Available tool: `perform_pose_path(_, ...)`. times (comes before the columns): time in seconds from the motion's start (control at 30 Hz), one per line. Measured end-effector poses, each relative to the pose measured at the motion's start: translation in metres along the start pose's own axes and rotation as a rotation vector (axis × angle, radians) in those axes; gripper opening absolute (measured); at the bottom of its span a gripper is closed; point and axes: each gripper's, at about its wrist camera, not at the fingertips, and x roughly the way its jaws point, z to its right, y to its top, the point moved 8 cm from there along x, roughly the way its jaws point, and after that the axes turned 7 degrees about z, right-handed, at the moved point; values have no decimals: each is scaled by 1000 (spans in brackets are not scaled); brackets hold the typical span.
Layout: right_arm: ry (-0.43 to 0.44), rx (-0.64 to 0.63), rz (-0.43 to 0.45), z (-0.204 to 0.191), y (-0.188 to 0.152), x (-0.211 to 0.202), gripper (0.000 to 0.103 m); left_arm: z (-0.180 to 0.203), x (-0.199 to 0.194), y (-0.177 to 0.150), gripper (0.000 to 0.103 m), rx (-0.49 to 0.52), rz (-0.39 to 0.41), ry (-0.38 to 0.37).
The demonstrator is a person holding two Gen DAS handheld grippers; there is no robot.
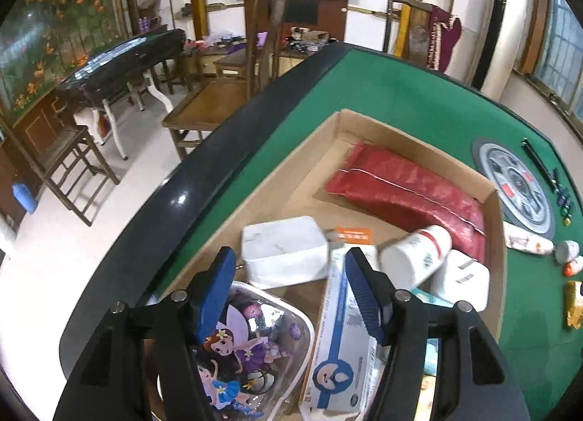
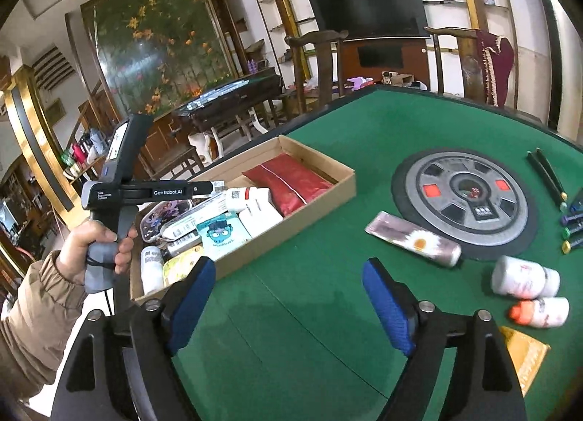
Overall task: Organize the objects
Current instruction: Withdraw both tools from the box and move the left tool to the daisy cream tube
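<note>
Right gripper (image 2: 288,293): jaws wide apart, nothing between the blue pads, only bare green felt of the table (image 2: 328,348) below. It hangs over the near part of the table, right of the cardboard box (image 2: 320,195).

Left gripper (image 1: 289,290): jaws partly apart, not pressing on anything. It hangs over the near end of the box. Under its left finger lies a clear pouch with cartoon fairies (image 1: 255,348); between and beneath the fingers, a long white-and-blue carton (image 1: 339,341) lying flat in the box. The right-wrist view shows a hand (image 2: 98,250) in a tan sleeve holding this gripper's handle at the box's near left corner.

Box contents, near to far: the pouch and carton, a white rectangular container (image 1: 284,250), a white bottle on its side (image 1: 415,253), a white plug-like block (image 1: 462,275), then a red flat packet (image 1: 411,188) along the far right side. The far left corner of the box floor is bare.

Loose items on the felt, right of the box: an orange packet (image 2: 524,355) nearest, a small bottle with an orange cap (image 2: 539,311), a white jar on its side (image 2: 524,279), a flat patterned case with a daisy print (image 2: 415,239) touching the rim of the grey round centre panel (image 2: 466,199). At the far right, dark pens and small coloured pieces (image 2: 568,217) lie together.
</note>
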Motion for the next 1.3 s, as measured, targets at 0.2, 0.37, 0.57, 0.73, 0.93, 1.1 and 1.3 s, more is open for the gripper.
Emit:
perform_pose_path(0.2, -80, 88, 28, 58, -14, -31, 98, 13, -26, 3, 67, -34, 75, -23)
perform_pose_path(0.37, -192, 231, 48, 106, -28, -55, 103, 51, -58, 9, 82, -10, 147, -108)
perform_pose_path(0.57, -252, 268, 71, 128, -37, -80, 103, 121, -74, -4, 84, 112, 119, -248)
perform_pose_path(0.73, -307, 340, 72, 150, -49, -94, 103, 178, -75, -24, 84, 249, 61, -335)
perform_pose_path(0.93, -338, 372, 52, 162, -60, -100, 103, 218, -71, -41, 84, 311, 10, -408)
perform_pose_path(1.1, -340, 385, 50, 164, -63, -101, 103, 239, -65, -37, 84, 412, 2, -410)
perform_pose_path(1.3, -340, 388, 50, 165, -63, -101, 103, 282, -47, -29, 84, 667, 41, -403)
